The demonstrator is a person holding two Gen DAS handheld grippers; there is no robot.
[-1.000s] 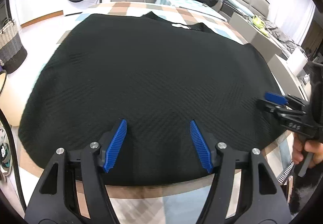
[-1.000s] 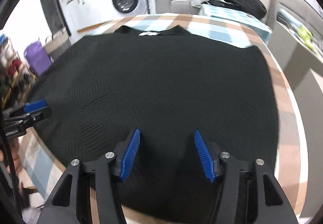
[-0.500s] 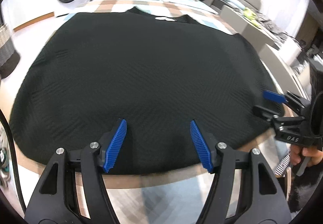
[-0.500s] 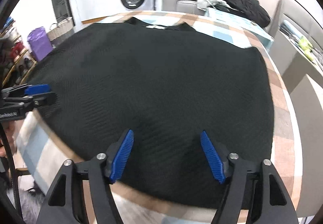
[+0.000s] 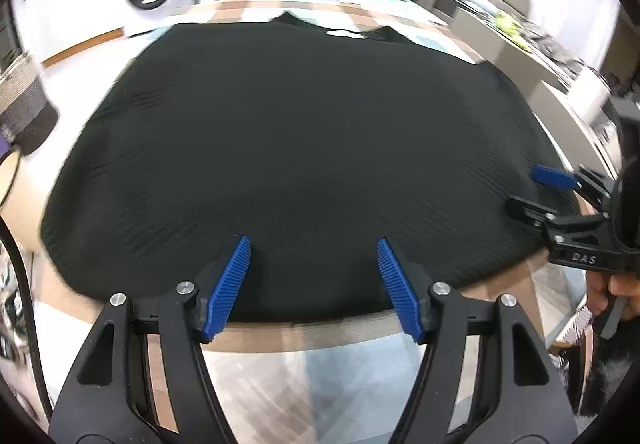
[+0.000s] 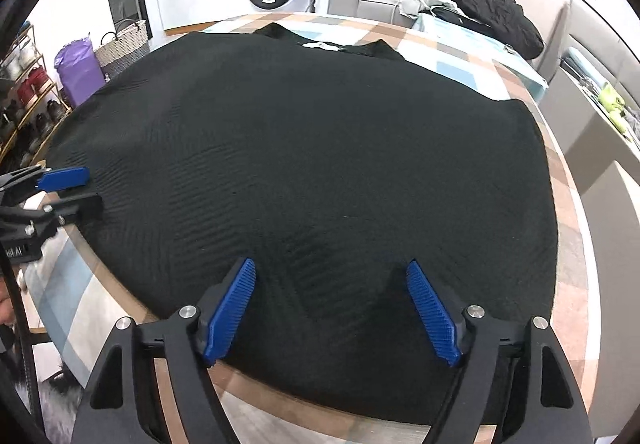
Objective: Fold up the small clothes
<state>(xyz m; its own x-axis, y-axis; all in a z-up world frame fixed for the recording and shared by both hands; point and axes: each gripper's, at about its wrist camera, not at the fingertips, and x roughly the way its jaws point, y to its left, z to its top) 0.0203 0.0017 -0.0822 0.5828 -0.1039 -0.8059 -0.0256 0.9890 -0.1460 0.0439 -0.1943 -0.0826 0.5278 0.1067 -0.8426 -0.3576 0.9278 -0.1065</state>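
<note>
**Both grippers poised at the hem, nothing folded yet**

Since a second ago both grippers have eased back toward the near edge. From the left wrist, the left gripper (image 5: 314,284) hangs wide open and empty over the black garment (image 5: 296,148), spread flat on the checked table (image 5: 304,336). From the right wrist, the right gripper (image 6: 332,314) gapes likewise, gripping nothing. By my reckoning, every fold remains to do.
</note>
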